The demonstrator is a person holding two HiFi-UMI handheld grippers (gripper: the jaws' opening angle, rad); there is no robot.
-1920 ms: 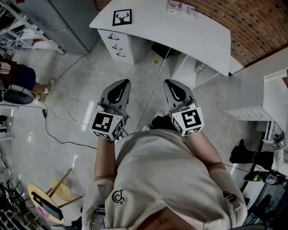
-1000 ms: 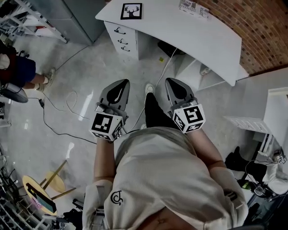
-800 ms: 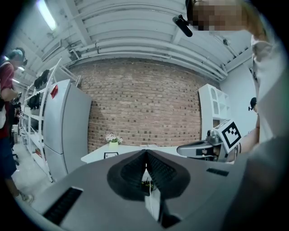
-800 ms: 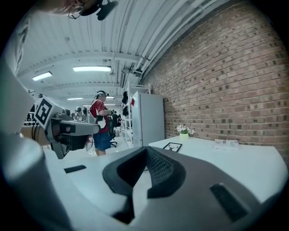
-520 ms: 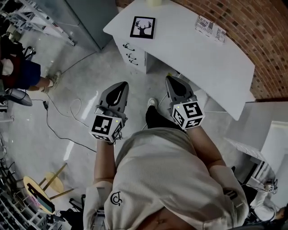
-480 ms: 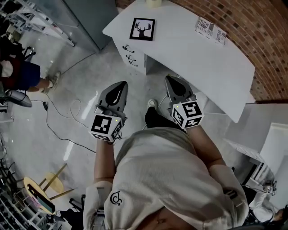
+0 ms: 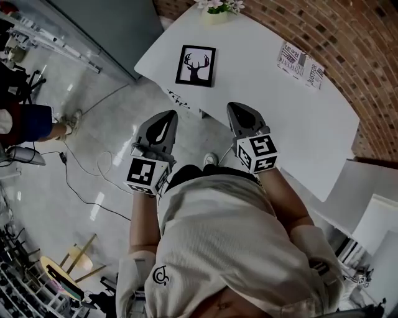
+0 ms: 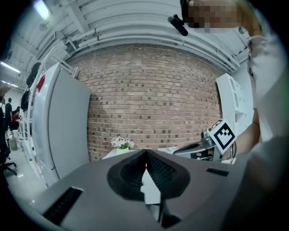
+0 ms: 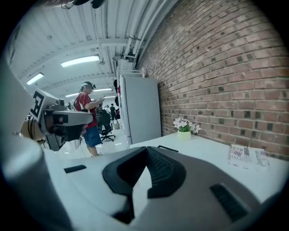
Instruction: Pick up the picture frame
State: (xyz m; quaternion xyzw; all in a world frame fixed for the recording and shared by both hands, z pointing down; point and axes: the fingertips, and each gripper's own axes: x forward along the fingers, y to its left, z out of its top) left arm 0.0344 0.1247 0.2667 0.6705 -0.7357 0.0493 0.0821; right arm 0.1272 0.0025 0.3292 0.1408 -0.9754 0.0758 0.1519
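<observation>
The picture frame [image 7: 196,66], black-edged with a deer print, lies flat near the left end of the white table [image 7: 261,99]. In the right gripper view the picture frame [image 9: 168,148] shows only as a thin dark strip on the tabletop. My left gripper [image 7: 168,117] is over the floor just short of the table's edge, below and left of the frame. My right gripper [image 7: 237,109] reaches over the table's near edge, to the frame's lower right. Both are shut and hold nothing, as seen in the left gripper [image 8: 145,153] and right gripper [image 9: 145,150] views.
A pot of white flowers [image 7: 216,7] stands at the table's far end by the brick wall. A printed leaflet [image 7: 300,62] lies further right. A grey cabinet [image 7: 106,25] stands left of the table. A person [image 7: 31,121] stands at far left, with cable [image 7: 93,158] across the floor.
The table and picture frame have come nearer to both grippers, which now reach the table's edge. Both grippers stayed shut and side by side.
</observation>
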